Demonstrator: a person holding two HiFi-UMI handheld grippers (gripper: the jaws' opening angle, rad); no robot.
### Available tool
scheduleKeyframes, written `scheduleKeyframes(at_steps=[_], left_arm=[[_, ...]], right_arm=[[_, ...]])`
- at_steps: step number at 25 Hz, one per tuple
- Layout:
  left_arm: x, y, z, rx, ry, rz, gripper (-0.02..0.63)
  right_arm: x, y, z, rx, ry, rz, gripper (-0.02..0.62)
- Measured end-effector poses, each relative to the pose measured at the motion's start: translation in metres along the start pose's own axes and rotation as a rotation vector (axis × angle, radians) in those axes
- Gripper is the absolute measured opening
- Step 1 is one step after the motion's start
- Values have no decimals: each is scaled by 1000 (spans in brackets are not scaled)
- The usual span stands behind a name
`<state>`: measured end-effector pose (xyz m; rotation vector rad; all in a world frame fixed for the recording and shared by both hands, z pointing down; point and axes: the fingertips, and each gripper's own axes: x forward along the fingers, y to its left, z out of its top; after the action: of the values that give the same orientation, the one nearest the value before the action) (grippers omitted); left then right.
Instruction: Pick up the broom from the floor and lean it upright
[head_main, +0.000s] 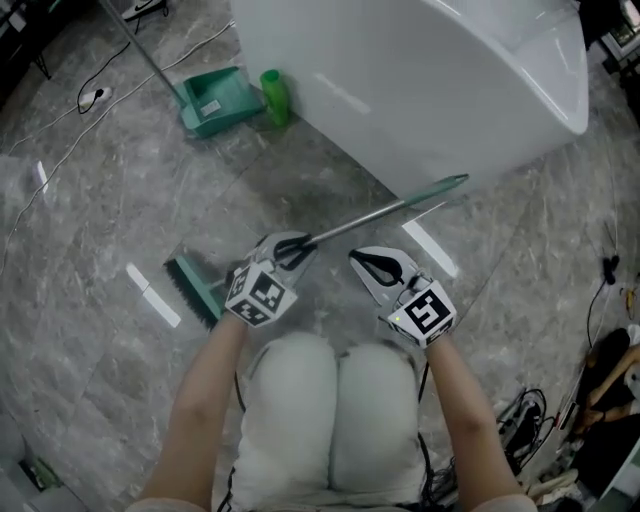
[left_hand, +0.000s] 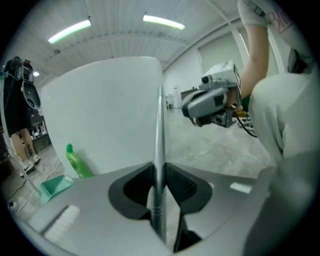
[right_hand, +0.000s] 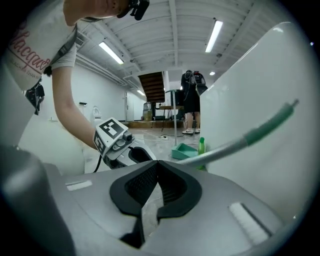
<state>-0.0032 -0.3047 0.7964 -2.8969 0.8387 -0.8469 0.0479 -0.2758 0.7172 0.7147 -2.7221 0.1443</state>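
Observation:
The broom has a green brush head (head_main: 196, 286) at the lower left and a metal pole (head_main: 365, 217) that slants up to a green grip end (head_main: 441, 187) by the white tub. My left gripper (head_main: 296, 248) is shut on the pole near its lower part; in the left gripper view the pole (left_hand: 159, 145) runs upright between the pressed pads. My right gripper (head_main: 357, 259) hovers just right of the pole with its jaws shut and nothing in them. From the right gripper view the pole (right_hand: 235, 142) passes above and to the right of those jaws.
A large white tub (head_main: 430, 70) fills the upper right, close behind the broom's grip end. A green dustpan (head_main: 215, 100) with a long handle and a green bottle (head_main: 274, 96) stand at its left corner. Cables trail on the grey stone floor (head_main: 90, 200) at left and lower right.

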Motion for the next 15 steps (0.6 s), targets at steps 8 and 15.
scheduleKeyframes(at_steps=[8,15], left_arm=[[5,66,89,-65,-218,187,84],[10,110,139,-149,-373,332,86]], right_arm=[[-3,-32,16,5,-64,-133,2],[-5,-48,13,53,-104,-207,2]])
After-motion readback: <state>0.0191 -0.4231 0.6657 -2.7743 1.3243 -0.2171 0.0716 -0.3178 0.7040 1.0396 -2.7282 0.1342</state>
